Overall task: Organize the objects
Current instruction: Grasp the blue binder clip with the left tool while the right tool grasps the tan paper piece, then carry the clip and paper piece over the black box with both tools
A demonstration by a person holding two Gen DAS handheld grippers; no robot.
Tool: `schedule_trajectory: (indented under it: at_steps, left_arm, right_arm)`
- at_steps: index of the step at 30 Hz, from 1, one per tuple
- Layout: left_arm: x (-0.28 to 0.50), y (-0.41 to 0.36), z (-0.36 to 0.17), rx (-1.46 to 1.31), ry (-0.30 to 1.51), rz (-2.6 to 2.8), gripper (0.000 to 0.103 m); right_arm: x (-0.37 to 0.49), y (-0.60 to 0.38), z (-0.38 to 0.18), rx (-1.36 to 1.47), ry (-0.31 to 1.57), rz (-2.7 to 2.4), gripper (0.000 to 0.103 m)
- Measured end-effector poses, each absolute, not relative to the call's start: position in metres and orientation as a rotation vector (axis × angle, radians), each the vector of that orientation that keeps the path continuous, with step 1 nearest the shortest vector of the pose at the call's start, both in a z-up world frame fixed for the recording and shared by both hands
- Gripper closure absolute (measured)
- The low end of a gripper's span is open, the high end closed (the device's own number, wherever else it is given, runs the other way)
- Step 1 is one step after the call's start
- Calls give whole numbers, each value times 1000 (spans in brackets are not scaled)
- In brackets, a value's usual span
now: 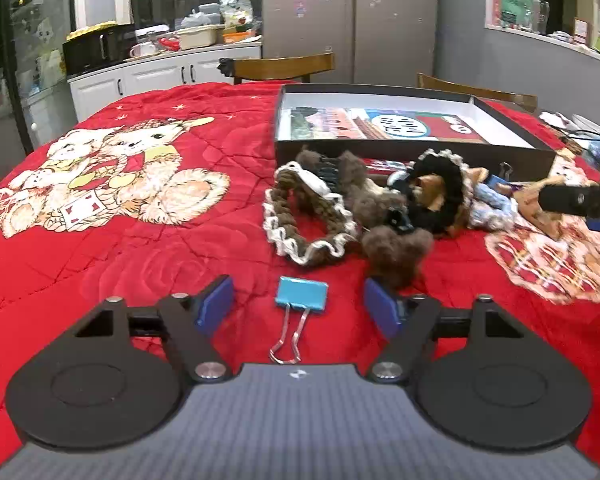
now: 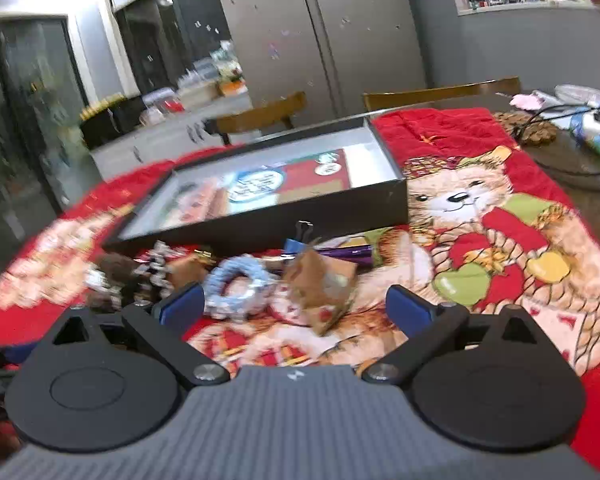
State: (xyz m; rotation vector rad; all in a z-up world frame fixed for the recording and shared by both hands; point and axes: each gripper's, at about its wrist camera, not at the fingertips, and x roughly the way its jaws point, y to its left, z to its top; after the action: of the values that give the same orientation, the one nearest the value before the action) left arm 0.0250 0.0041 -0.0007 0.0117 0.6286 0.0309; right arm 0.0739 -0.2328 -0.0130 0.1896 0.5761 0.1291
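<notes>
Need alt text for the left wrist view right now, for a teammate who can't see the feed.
The open left gripper hovers over a blue binder clip lying between its fingers on a red teddy-bear quilt. Beyond it lies a heap of scrunchies in front of a shallow dark box.

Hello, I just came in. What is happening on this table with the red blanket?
A person holds two grippers over a table with a red blanket, sorting small things. The left gripper is open around a blue binder clip lying on the blanket, not yet gripping it. The right gripper is open and empty, near a light blue scrunchie. More hair ties are piled in front of an open black box.
</notes>
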Motion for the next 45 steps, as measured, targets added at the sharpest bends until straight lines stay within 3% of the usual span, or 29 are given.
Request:
schedule_trajectory:
  at_steps: [3, 8, 13, 18, 45]
  left_arm:
    - [32, 10, -1, -26, 639, 12, 32]
    - [30, 10, -1, -21, 626, 22, 52]
    - [28, 14, 0, -36, 621, 53, 69]
    - [28, 13, 0, -32, 620, 53, 74]
    - [27, 13, 1, -35, 616, 64, 74]
  right_arm:
    - [83, -235, -18, 201, 593, 132, 8]
    - [87, -238, -21, 240, 588, 126, 14]
    - [83, -232, -24, 218, 586, 105, 44]
    - [84, -233, -25, 218, 599, 94, 65]
    - [67, -229, -15, 182, 494, 92, 69]
